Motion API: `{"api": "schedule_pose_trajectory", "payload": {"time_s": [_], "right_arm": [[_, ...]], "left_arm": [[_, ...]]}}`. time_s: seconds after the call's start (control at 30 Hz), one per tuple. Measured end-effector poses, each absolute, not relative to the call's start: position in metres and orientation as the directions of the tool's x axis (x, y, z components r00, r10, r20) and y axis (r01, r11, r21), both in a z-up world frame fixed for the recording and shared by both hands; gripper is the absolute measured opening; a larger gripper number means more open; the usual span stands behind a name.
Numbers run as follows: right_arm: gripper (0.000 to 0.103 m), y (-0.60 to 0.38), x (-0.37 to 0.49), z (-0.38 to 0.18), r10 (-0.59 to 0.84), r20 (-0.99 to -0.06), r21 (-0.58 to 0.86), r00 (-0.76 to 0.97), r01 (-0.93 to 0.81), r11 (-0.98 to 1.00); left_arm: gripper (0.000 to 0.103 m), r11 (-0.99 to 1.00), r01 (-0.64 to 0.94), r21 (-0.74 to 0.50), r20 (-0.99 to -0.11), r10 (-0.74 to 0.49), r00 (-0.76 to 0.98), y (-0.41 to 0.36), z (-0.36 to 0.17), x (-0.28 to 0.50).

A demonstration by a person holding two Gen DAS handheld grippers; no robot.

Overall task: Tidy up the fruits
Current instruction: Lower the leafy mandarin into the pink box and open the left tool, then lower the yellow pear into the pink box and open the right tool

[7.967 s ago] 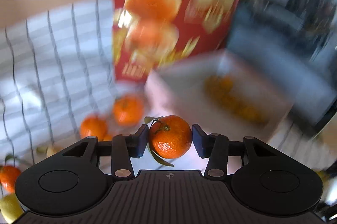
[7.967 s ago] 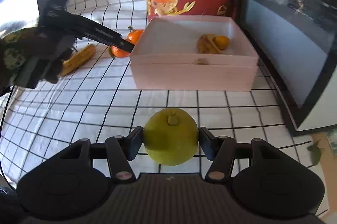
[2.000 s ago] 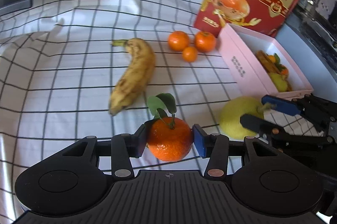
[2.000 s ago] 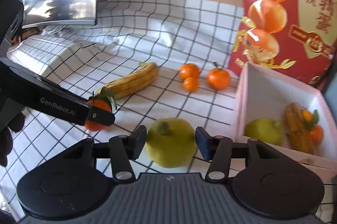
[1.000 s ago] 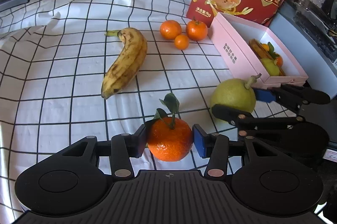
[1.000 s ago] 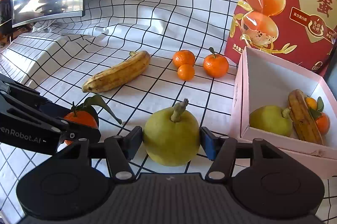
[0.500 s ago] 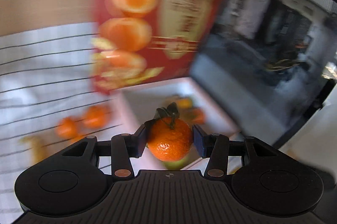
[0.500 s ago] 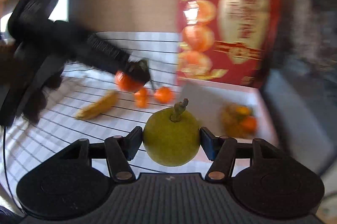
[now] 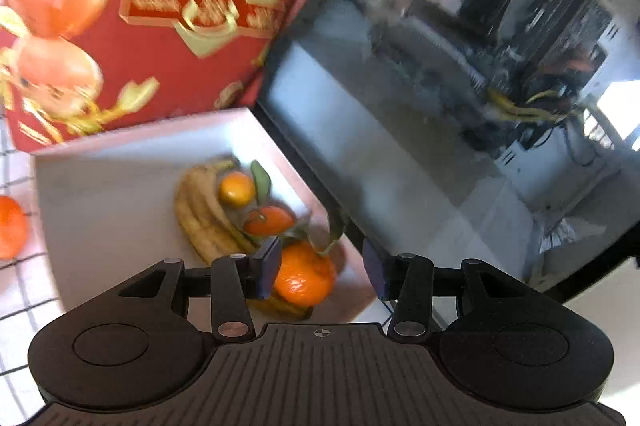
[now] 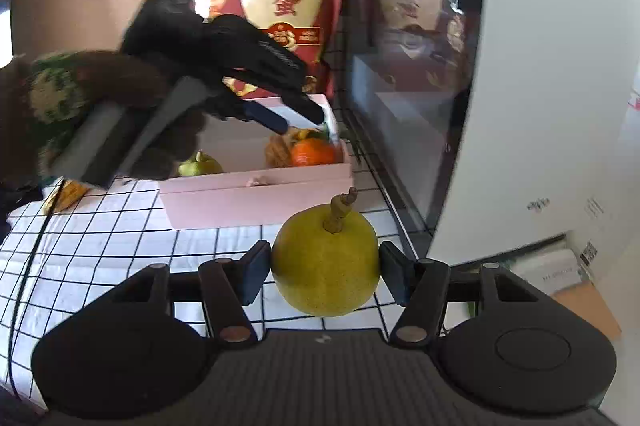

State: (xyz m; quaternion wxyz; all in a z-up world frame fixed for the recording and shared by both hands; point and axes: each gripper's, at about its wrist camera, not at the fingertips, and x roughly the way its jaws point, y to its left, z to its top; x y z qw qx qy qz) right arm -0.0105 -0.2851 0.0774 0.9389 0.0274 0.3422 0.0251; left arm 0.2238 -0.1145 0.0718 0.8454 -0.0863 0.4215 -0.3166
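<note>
Left wrist view: left gripper [image 9: 320, 268] is hanging over the pink box [image 9: 120, 146], jaws apart and just having narrowed a little, with a leafy tangerine [image 9: 305, 280] between them, touching the left pad only, a clear gap on the right. That tangerine is sitting beside a banana [image 9: 200, 218] and two smaller tangerines [image 9: 268, 220]. Right wrist view: right gripper [image 10: 325, 272] is clamping a green pear [image 10: 326, 266] over the checked cloth [image 10: 100, 238] in front of the box.
</note>
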Motion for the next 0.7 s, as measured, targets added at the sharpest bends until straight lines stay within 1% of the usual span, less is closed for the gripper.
{"api": "schedule_pose_trajectory", "payload": {"time_s": [0.1, 0.23, 0.3, 0.4, 0.5, 0.57, 0.7], "right_arm": [[0.059, -0.287, 0.000, 0.082, 0.091, -0.636, 0.090, 0.767, -0.044, 0.995], [0.059, -0.278, 0.024, 0.095, 0.153, -0.597, 0.091, 0.787, -0.122, 0.988], [0.059, -0.272, 0.046, 0.104, 0.199, -0.580, 0.100, 0.790, -0.173, 0.980], [0.059, -0.259, 0.093, 0.111, 0.282, -0.577, 0.149, 0.767, -0.241, 0.959], [0.059, -0.236, 0.141, 0.112, 0.366, -0.596, 0.221, 0.715, -0.292, 0.931], [0.059, -0.219, 0.171, 0.104, 0.411, -0.624, 0.268, 0.665, -0.313, 0.911], [0.059, -0.193, 0.219, 0.074, 0.420, -0.705, 0.291, 0.572, -0.307, 0.906]], "left_arm": [[0.050, 0.799, 0.460, -0.388, -0.613, -0.596, 0.519, -0.084, 0.088, 0.205], [0.050, 0.853, 0.401, -0.333, -0.584, -0.521, 0.623, -0.034, 0.101, 0.169], [0.050, 0.886, 0.351, -0.302, -0.598, -0.463, 0.655, -0.010, 0.099, 0.149], [0.050, 0.926, 0.286, -0.246, -0.645, -0.376, 0.665, 0.019, 0.087, 0.119], [0.050, 0.950, 0.227, -0.213, -0.690, -0.310, 0.654, 0.043, 0.071, 0.092], [0.050, 0.958, 0.184, -0.220, -0.709, -0.287, 0.644, 0.054, 0.061, 0.079], [0.050, 0.964, 0.095, -0.247, -0.723, -0.249, 0.645, 0.082, 0.052, 0.059]]}}
